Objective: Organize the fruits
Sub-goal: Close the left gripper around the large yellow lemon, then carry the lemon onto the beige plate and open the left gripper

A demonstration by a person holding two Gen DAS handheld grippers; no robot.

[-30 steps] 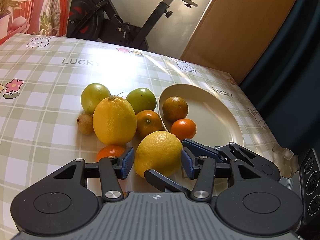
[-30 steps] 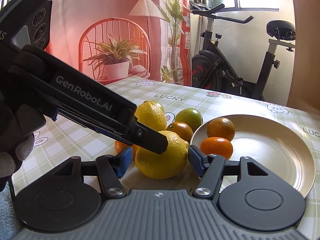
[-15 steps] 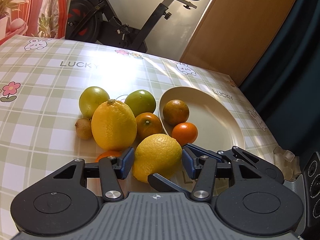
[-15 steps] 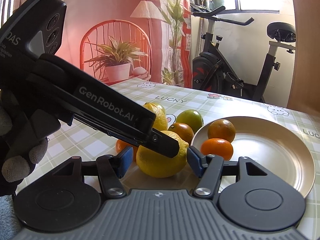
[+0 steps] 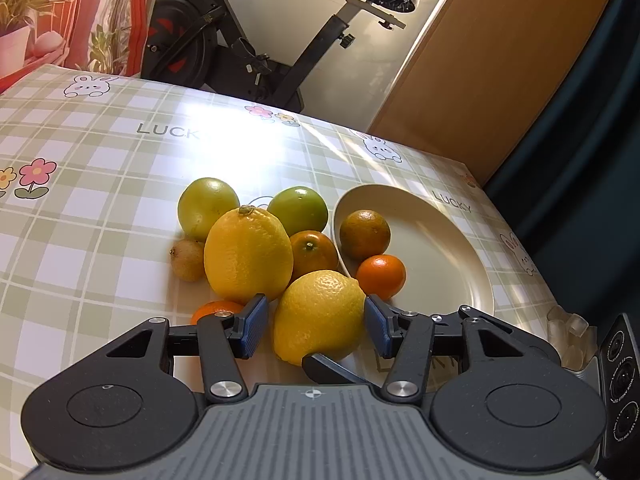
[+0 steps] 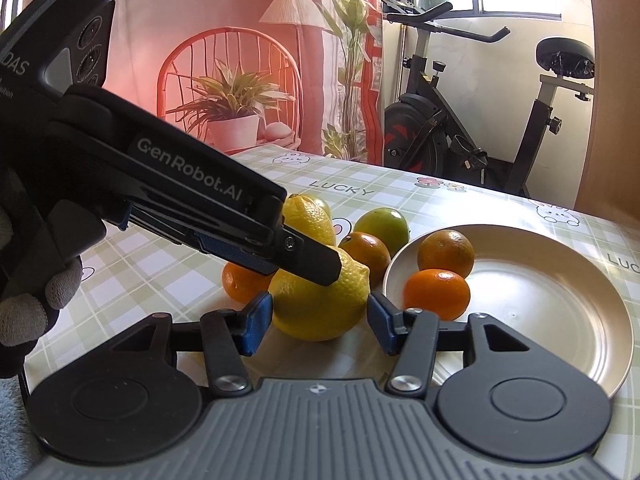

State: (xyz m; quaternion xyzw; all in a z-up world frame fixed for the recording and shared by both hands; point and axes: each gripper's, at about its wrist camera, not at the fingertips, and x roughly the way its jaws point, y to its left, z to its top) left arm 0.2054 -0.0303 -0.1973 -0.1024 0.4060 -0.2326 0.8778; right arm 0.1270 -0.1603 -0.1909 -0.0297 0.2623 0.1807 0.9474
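Left wrist view: left tongs (image 5: pixel 311 330) open around the near lemon (image 5: pixel 319 315), right pad touching its skin, left pad a sliver clear. Behind, a larger lemon (image 5: pixel 248 255) upright on the checked tabletop (image 5: pixel 100 208), flanked by two green citrus (image 5: pixel 208 207) (image 5: pixel 298 209), a small brownish fruit (image 5: pixel 187 260), an orange (image 5: pixel 314 253) and a half-hidden tangerine (image 5: pixel 216 309). To the right, a cream plate (image 5: pixel 452 248) carrying a dull orange (image 5: pixel 364 234) and a bright tangerine (image 5: pixel 381 276). Black tip of the other tool poking in under the lemon. Exercise bike (image 5: pixel 256 40) beyond the table edge.

Right wrist view: right tongs (image 6: pixel 316 328) closing on the same lemon (image 6: pixel 320 304), left pad at the rind, right pad just shy. Left tool (image 6: pixel 192 208) slanting in from upper left, gloved hand (image 6: pixel 36 292) on its grip, one finger lying across the lemon's top. Plate (image 6: pixel 560 300) at right with both fruits near its left rim. Potted plant (image 6: pixel 234 108) and lamp in the background.
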